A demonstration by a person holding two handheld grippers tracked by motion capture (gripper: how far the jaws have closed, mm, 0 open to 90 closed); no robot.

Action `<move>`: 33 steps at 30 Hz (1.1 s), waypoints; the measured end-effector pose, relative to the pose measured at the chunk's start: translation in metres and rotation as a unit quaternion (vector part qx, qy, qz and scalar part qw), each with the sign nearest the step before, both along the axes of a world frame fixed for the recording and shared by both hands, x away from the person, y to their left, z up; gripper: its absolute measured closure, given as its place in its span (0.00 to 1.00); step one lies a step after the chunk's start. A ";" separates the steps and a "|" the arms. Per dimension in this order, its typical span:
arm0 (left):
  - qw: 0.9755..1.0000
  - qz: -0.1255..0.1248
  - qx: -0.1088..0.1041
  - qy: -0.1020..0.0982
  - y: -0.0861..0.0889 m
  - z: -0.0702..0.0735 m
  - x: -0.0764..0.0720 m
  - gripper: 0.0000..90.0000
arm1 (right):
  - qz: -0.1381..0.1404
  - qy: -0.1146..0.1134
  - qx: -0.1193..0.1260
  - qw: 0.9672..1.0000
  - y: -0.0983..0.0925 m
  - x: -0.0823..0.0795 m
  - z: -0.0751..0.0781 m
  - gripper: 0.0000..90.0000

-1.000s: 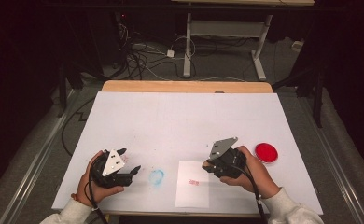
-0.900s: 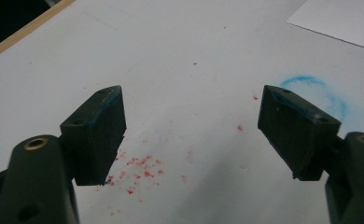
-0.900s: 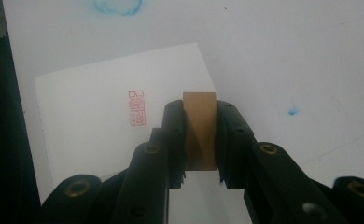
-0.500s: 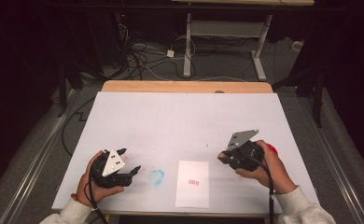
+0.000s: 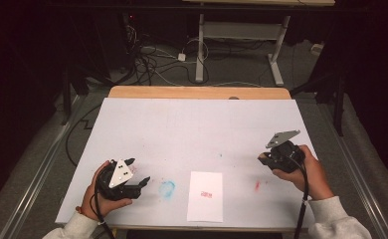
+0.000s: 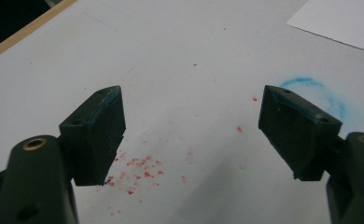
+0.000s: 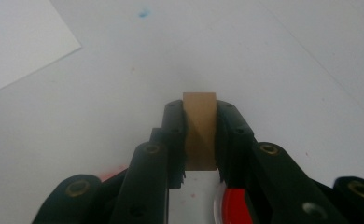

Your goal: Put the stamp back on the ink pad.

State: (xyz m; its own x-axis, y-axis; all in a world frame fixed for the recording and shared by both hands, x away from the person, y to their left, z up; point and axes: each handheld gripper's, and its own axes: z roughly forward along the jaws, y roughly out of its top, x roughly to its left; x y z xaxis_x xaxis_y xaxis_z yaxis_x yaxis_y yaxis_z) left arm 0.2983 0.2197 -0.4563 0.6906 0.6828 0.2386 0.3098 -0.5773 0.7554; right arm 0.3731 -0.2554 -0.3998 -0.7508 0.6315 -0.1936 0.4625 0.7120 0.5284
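I see the bench (image 5: 197,124) first, a white sheet over a wooden top whose bare edge shows at 12 o'clock in the high view. Next in size is the sheet of white paper (image 5: 205,196) lying flat at 6 o'clock near the front edge, with a small red stamp mark (image 5: 206,193) in its middle. At about 7 o'clock from it sits a smudged blue ring (image 5: 167,188) on the bench cover, and at 3 o'clock from the paper a faint red smear (image 5: 257,185). My left gripper (image 5: 137,174) rests at 8 o'clock on the bench, low over the surface; in the left gripper view its jaws stand wide apart with nothing between them, and red specks (image 6: 138,170) dot the cover below them. My right gripper (image 5: 266,158) is at 4 o'clock, well apart from the paper, lifted off the cover. In the right gripper view its jaws are clamped on a small tan wooden block (image 7: 199,130), the handle of a stamp as far as I can tell, held upright between the 2 pads. Just under those jaws, at 6 o'clock in that view, a red round dish (image 7: 234,207) with a clear rim peeks out.
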 end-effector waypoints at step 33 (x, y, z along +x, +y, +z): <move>1.000 0.001 0.002 0.000 0.000 0.000 0.000 0.25 | -0.108 0.050 -0.021 0.993 -0.058 0.024 -0.030 0.83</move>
